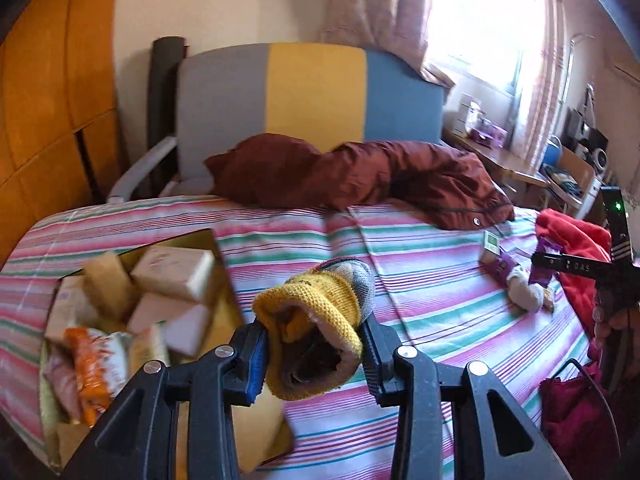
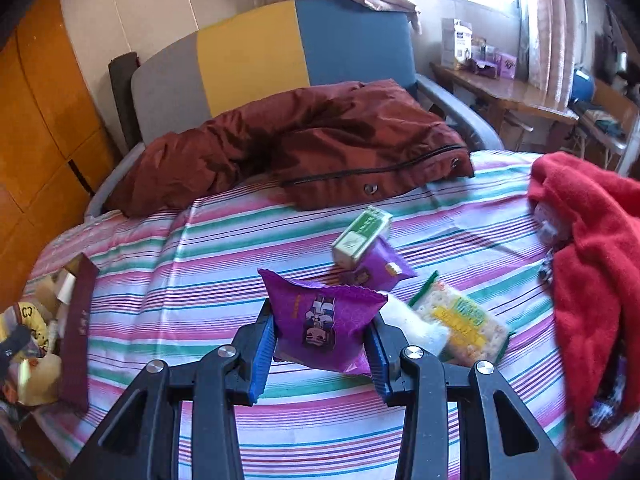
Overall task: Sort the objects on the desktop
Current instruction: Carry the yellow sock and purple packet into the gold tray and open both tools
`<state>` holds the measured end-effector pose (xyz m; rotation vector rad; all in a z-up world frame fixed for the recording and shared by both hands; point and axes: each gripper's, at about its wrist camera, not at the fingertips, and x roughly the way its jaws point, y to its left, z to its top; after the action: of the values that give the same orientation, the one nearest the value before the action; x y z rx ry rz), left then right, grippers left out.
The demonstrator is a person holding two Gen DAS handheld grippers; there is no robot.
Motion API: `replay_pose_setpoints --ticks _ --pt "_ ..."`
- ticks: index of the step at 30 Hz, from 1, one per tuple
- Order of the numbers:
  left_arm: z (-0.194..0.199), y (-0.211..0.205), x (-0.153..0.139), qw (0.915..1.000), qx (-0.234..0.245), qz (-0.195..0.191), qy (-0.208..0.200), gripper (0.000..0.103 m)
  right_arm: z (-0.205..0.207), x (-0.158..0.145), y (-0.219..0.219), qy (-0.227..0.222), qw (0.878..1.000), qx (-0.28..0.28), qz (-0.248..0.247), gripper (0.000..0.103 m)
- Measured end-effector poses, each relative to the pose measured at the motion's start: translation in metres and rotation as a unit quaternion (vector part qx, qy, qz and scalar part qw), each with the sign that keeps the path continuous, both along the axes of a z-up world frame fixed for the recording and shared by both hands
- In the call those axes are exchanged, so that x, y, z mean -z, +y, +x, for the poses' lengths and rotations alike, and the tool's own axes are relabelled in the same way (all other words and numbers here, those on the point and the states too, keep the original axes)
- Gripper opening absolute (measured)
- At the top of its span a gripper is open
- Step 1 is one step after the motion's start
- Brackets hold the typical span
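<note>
Now we see yellow knit sock [image 1: 316,320] clamped in left gripper [image 1: 314,354], above bed [image 1: 400,240] by box [image 1: 136,300] at its left edge | purple snack packet [image 2: 324,320] pinched in right gripper [image 2: 322,354], mid-bed | green carton [image 2: 360,236], cracker pack [image 2: 468,324] beyond | red garment [image 2: 592,260] at right edge

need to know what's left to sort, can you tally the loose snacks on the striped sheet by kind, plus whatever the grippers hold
Purple foil snack packets: 2
Green-and-white cartons: 1
Clear bags of yellow crackers: 1
Yellow knitted socks: 1
Total: 5
</note>
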<state>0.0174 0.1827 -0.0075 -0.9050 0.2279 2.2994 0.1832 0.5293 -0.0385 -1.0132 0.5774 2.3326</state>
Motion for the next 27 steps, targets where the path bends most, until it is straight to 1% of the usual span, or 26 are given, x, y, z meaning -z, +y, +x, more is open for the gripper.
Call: replay_pose_setpoints --ticks 3,7,10,14,19,23,27 --pt "-0.004 -0.018 0.000 0.9998 -0.019 0.003 -0.001 0.039 -0.005 -0.006 -0.013 0.003 1.000 -0.012 0.000 0.041" --pt "-0.008 -0.040 0.002 0.9992 -0.040 0.006 -0.002 0.039 -0.021 -0.022 -0.043 0.005 0.999 -0.049 0.014 0.041" --pt "-0.010 -0.056 0.004 0.9984 -0.056 0.007 -0.006 0.039 -0.036 -0.036 -0.070 0.017 0.996 -0.085 0.021 0.041" --pt "-0.015 -0.077 0.007 0.9969 -0.077 0.011 -0.011 0.039 -0.055 -0.050 -0.109 0.042 0.990 -0.130 0.015 0.041" --pt "-0.018 -0.104 0.008 0.9948 -0.101 0.015 -0.011 0.039 -0.081 -0.057 -0.163 0.069 0.979 -0.192 -0.002 0.041" --pt "-0.020 -0.122 0.010 0.9927 -0.119 0.015 -0.012 0.039 -0.102 -0.055 -0.203 0.080 0.968 -0.235 -0.019 0.041" --pt "-0.020 -0.138 0.014 0.9904 -0.136 0.016 -0.017 0.039 -0.120 -0.051 -0.232 0.085 0.959 -0.267 -0.035 0.041"
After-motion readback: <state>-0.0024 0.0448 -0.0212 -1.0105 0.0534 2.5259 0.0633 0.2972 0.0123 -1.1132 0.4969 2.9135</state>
